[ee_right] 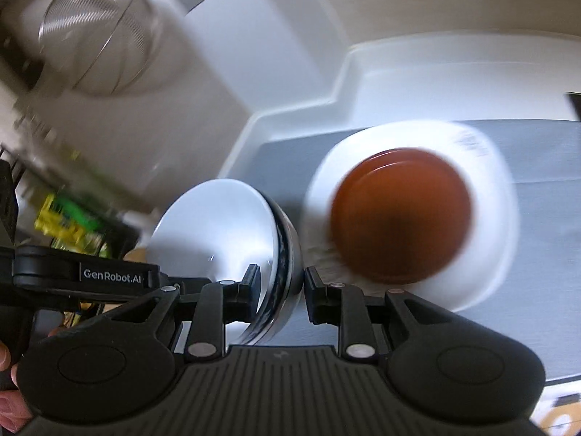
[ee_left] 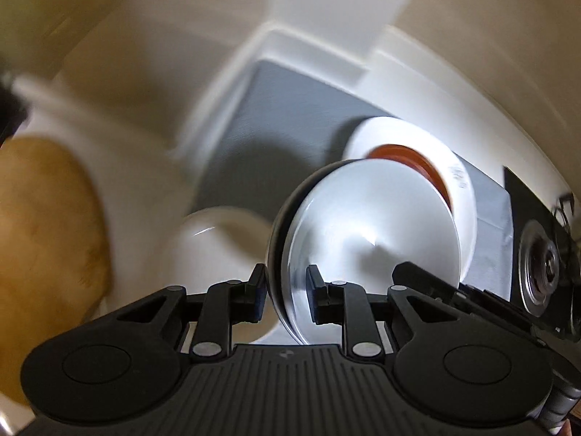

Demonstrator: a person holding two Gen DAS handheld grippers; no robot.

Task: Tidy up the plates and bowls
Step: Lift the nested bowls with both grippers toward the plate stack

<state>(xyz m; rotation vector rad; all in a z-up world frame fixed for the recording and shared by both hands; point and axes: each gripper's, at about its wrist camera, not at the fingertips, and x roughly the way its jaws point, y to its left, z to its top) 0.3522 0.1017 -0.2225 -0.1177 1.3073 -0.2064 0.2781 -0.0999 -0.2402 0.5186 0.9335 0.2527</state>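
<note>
While both views are smeared by movement, the grips read clearly enough. At the left edge of the left wrist view a tan, rounded shape (ee_left: 47, 225) lies blurred and cannot be identified. Beside it, on the white counter (ee_left: 138, 116), sits a white bowl (ee_left: 218, 239), empty. The left gripper (ee_left: 285, 296) pinches the rim of a bowl with a white inside and dark outside (ee_left: 366, 232), one finger on each face of the wall, and holds it tilted on edge above the grey mat (ee_left: 276, 123). The right gripper (ee_right: 279, 292) pinches what appears to be the same bowl (ee_right: 218, 229) at another part of its rim, so the two share the load. Further right, at the mat's (ee_right: 544, 218) middle, a brown bowl (ee_right: 401, 214) stands upside down on a white plate (ee_right: 483, 283). At the right edge of the left view a black sink with its drain (ee_left: 537, 265) shows.

The step in hand looks like carrying the two-tone bowl over the mat toward a resting place. The next move calls for choosing that spot, probably the white bowl or clear mat, levelling the bowl, lowering it together and spreading both pairs of fingers only once it rests.
</note>
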